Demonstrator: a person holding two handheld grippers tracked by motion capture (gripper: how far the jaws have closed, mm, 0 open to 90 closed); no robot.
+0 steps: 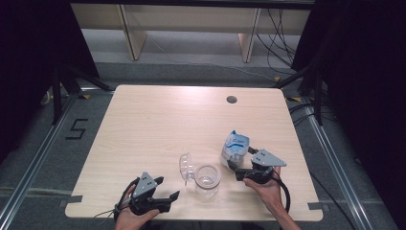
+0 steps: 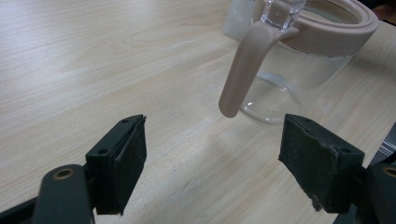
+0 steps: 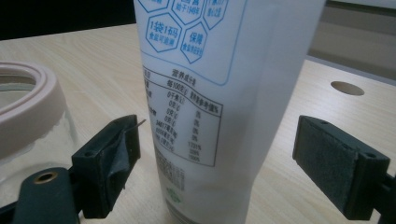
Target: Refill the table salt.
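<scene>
Pale wood made up the table (image 1: 143, 124), which filled the middle of the high view. Near its lower edge, just right of centre, stood a clear glass jar (image 1: 207, 179) with a beige rim, its hinged lid (image 1: 186, 166) swung open to the left. To the right of the jar stood a white pouch (image 1: 235, 146) with blue print.

The work looked barely begun: the jar was already open and looked empty, the pouch was not yet gripped, and lifting it and tipping its contents into the jar seemed to remain.

The right gripper (image 1: 242, 165), held in a hand (image 1: 267, 188) at the lower right of the frame, pointed up and left at the pouch. In the right gripper view its jaws stood wide apart on either side of the pouch (image 3: 219, 107), touching nothing. The left gripper (image 1: 166, 188), held low at the lower left of the frame, pointed right toward the jar; in the left gripper view its jaws were also spread wide and empty, the jar (image 2: 299, 70) lying ahead at the upper right.
</scene>
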